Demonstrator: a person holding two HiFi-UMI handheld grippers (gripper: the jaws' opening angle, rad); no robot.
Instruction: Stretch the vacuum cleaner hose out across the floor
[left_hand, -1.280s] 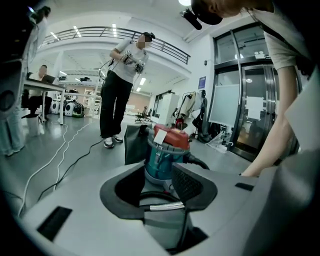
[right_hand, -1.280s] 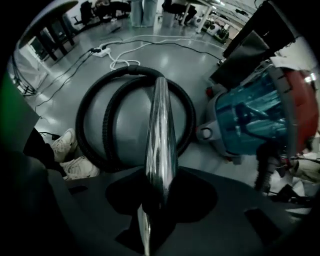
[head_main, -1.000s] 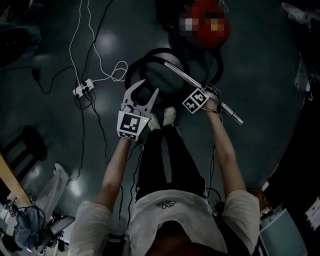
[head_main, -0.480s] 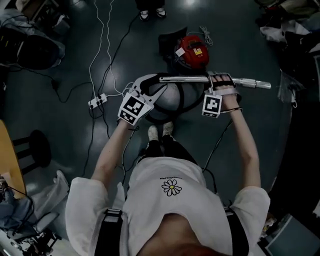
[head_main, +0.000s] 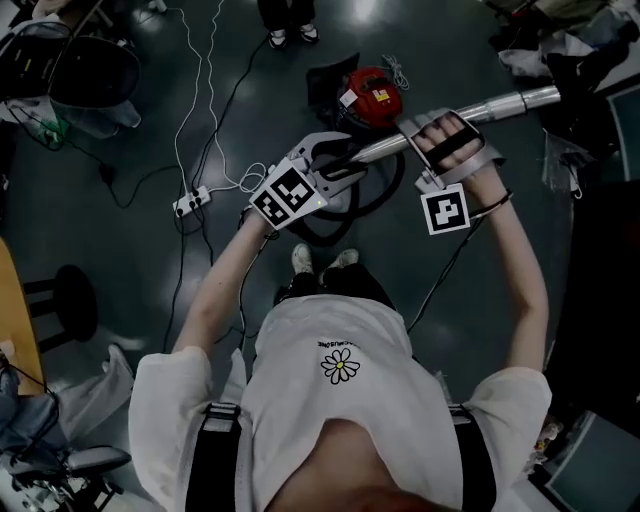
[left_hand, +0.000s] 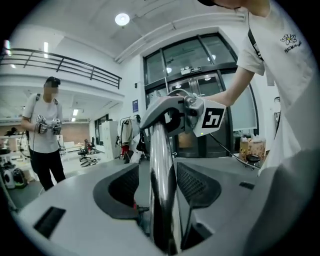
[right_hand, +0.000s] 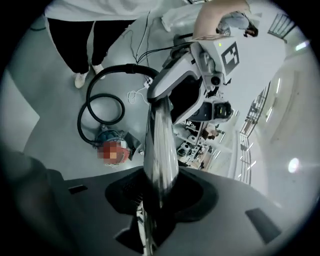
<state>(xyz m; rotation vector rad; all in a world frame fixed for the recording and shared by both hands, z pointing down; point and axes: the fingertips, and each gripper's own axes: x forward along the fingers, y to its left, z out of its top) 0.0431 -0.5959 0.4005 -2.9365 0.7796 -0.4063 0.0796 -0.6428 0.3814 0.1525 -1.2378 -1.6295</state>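
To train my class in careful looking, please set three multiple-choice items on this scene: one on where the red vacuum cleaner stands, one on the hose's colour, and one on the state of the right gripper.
1. Where is the red vacuum cleaner?
A. On the floor, beyond the person's feet
B. On a table
C. On a chair seat

2. What colour is the hose?
A. White
B. Black
C. Orange

3. What is the state of the right gripper?
A. Open and empty
B. Shut with nothing in it
C. Shut on the metal tube

Answers:
1 A: the head view shows it standing on the floor past the shoes.
2 B: the loops lying on the floor are black.
3 C: the right gripper view shows the tube clamped between its pads.
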